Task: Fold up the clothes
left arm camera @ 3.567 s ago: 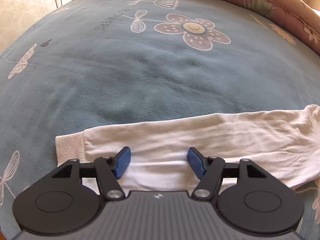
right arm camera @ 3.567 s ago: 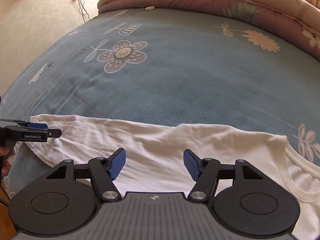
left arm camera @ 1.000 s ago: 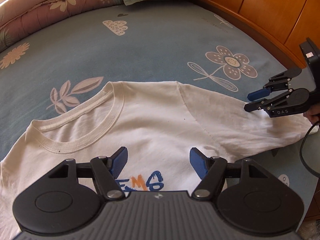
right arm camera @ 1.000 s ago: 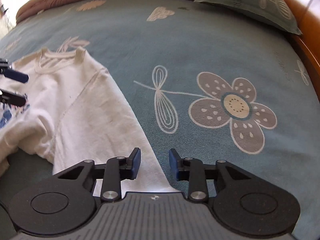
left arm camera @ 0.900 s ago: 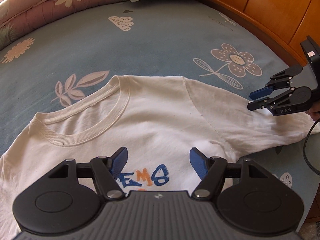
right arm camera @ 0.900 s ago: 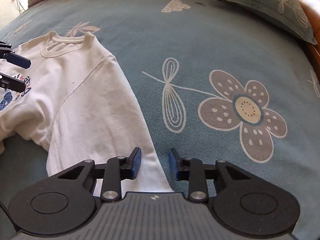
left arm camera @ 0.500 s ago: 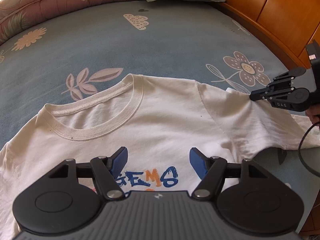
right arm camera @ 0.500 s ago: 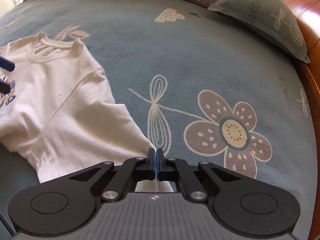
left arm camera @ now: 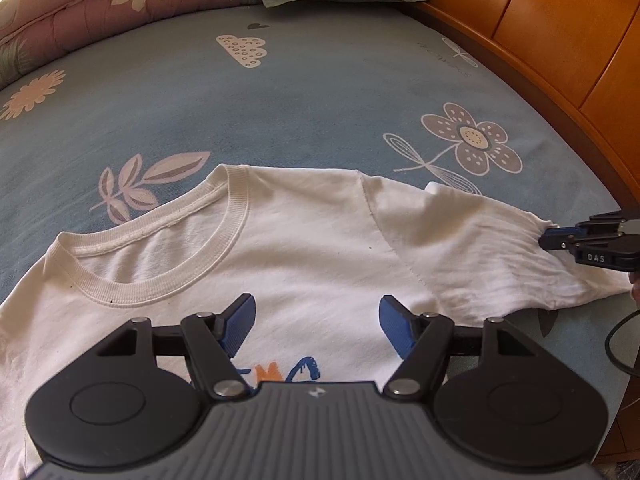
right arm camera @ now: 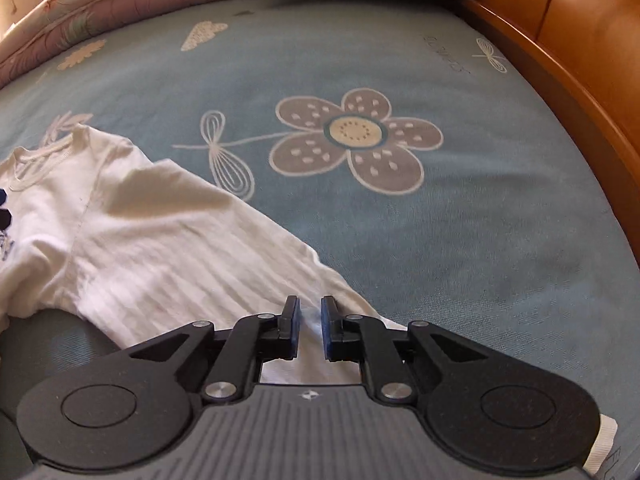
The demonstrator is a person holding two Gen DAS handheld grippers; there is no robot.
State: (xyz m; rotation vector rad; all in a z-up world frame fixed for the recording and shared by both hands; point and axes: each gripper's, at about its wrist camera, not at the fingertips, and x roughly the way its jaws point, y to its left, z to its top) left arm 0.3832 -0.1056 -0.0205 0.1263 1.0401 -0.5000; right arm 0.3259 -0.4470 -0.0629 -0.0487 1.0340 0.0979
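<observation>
The white T-shirt (left arm camera: 312, 240) lies face-up on the bed (left arm camera: 320, 92), its sleeve (right arm camera: 192, 256) creased between the right gripper's (right arm camera: 310, 326) narrowly parted jaws; the left gripper's (left arm camera: 316, 324) jaws are spread wide.

Bright daylight is coming from far ahead of the jaws, on their left, washing out the quilt (left arm camera: 60, 4). The bed sheet (right arm camera: 460, 220) is bending strongly near the edges. The sleeve (right arm camera: 192, 256) just ahead of the right jaws is looking slightly blurred.

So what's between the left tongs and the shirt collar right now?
Only flat white shirt fabric. In the left wrist view, the open left tongs hover over the chest, and nothing else lies between them and the collar.
</observation>
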